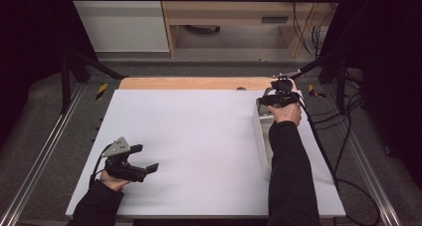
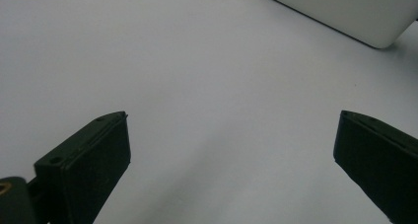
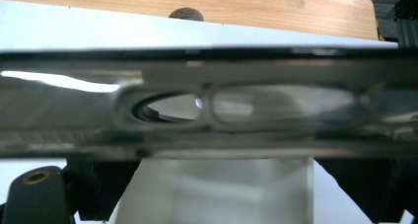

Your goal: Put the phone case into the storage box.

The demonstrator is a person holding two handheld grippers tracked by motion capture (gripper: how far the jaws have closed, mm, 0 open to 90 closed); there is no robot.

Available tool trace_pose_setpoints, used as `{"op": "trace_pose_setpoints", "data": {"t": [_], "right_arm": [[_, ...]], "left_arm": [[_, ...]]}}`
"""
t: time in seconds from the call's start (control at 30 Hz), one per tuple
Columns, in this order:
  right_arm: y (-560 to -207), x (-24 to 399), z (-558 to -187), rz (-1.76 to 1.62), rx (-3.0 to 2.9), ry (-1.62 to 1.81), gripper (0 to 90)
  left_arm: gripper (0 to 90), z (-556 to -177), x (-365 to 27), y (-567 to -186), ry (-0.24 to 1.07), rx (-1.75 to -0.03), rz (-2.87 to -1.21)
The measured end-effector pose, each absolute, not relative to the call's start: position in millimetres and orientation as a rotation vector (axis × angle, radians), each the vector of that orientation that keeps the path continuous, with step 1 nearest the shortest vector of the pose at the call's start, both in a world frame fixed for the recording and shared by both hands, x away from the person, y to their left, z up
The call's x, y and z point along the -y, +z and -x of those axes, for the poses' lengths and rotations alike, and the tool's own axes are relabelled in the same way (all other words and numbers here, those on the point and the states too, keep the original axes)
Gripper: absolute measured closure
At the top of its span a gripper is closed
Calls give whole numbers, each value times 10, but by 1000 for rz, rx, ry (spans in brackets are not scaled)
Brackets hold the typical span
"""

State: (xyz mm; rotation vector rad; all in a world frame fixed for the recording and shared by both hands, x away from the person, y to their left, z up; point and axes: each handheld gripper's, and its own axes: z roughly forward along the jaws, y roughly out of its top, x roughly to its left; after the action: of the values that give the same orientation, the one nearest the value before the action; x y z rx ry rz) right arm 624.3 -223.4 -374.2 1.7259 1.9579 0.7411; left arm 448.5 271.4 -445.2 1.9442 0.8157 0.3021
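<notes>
My left gripper [image 1: 148, 157] rests low over the white table top [image 1: 199, 136] at the near left, held by a hand. It is open, and the left gripper view [image 2: 231, 118] has nothing between the jaws. My right gripper [image 1: 268, 101] is at the far right, over the far end of a long white bin [image 1: 260, 136]. In the right gripper view a shiny metal bar [image 3: 246, 105] with slotted holes lies straight across, close to the camera. It hides the fingertips of my right gripper [image 3: 226, 157]. Below it the jaws stand well apart over the bin's inside [image 3: 222, 194].
A wooden strip [image 1: 199, 83] edges the table's far side, and a small dark round thing [image 3: 186, 13] sits on it. The bin's near corner [image 2: 355, 12] shows ahead of the left gripper. Cables [image 1: 343, 151] trail off the right edge, and frame rails [image 1: 40, 161] flank the table.
</notes>
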Motion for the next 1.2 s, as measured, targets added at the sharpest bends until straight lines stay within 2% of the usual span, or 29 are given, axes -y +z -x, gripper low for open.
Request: {"op": "trace_pose_setpoints", "data": {"t": [1.2], "right_arm": [[-3856, 2149, -6433, -1767, -1986, 671, 112]], "left_arm": [[3, -4488, -2705, -4461, 294, -807, -1954]]}}
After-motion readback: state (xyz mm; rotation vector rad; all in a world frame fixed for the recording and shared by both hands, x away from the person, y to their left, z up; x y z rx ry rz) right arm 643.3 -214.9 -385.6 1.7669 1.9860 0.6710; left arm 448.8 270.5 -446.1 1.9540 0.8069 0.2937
